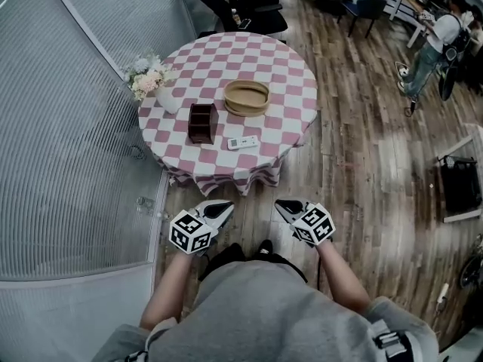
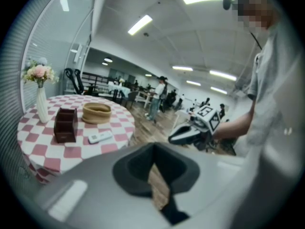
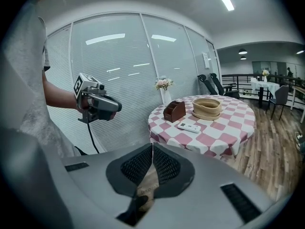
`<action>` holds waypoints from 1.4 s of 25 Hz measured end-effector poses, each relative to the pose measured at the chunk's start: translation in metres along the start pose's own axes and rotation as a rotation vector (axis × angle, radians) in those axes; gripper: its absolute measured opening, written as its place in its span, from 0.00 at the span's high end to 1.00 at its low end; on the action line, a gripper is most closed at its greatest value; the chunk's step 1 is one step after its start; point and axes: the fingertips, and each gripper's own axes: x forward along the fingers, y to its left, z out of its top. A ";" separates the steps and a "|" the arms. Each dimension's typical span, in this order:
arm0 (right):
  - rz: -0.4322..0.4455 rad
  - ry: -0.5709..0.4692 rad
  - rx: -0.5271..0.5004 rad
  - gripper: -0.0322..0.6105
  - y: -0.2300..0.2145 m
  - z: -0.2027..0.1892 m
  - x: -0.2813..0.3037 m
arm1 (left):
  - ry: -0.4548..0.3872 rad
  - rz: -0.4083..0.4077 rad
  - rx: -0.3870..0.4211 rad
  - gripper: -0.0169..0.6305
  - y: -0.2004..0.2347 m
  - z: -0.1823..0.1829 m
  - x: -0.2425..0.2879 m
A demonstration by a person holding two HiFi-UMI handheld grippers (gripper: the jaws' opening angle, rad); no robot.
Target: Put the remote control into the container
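Note:
A white remote control (image 1: 243,142) lies flat on the round pink-and-white checked table (image 1: 290,119), close to its near edge. Just behind it to the left stands a dark brown open box (image 1: 202,122), and a tan round basket (image 1: 247,97) sits further back. Both grippers hang in the air short of the table, over the wooden floor. My left gripper (image 1: 223,204) is shut and empty, and so is my right gripper (image 1: 281,204). The left gripper view shows the remote (image 2: 100,137) beside the box (image 2: 65,124). In the right gripper view the remote (image 3: 189,127) lies ahead of the shut jaws.
A white vase of flowers (image 1: 157,83) stands at the table's left edge. A ribbed glass wall (image 1: 68,127) runs along the left. Office chairs (image 1: 256,6) stand behind the table, and a person (image 1: 430,51) is at the far right on the wooden floor.

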 end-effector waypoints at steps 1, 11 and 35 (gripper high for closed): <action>0.000 0.006 0.004 0.92 -0.003 -0.002 0.000 | 0.005 -0.002 -0.001 0.97 0.000 -0.001 0.004; 0.016 0.064 0.006 0.92 -0.029 0.008 0.032 | 0.008 -0.037 -0.044 0.97 0.042 0.006 0.034; -0.004 0.124 0.027 0.92 -0.121 0.064 0.120 | 0.430 -0.104 0.353 0.97 0.174 -0.012 0.125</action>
